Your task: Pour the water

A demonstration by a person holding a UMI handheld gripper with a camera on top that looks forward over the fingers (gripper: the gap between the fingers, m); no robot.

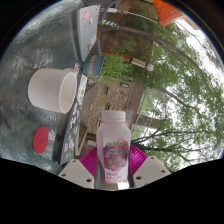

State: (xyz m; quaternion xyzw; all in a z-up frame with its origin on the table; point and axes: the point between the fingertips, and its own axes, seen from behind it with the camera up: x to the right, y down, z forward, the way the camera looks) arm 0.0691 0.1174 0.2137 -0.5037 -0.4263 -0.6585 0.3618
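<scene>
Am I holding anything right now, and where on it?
Yes: the gripper is shut on the white bottle, both pink pads pressing its lower body at the label.

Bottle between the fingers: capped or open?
Open. The bottle, held upright between the gripper fingers, shows a bare neck, and a red cap lies on the table.
</scene>
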